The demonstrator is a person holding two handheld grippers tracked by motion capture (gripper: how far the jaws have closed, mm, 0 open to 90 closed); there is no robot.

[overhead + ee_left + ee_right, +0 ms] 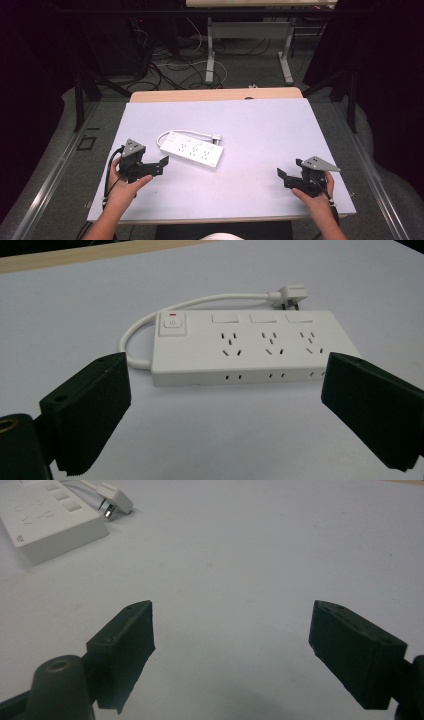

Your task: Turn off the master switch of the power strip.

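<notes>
Currently I hold both grippers wide: left gripper (161, 165) faces the strip (192, 150) for approach, right gripper (284, 177) parked apart.

The flat rectangular plastic power strip (250, 347) is white, with a small red light above its switch; its cable (150, 322) and plug (292, 292) are white too. The worktop (270, 135) is pale lilac-grey with a light wooden edge. Both grippers' jaws are black.
</notes>
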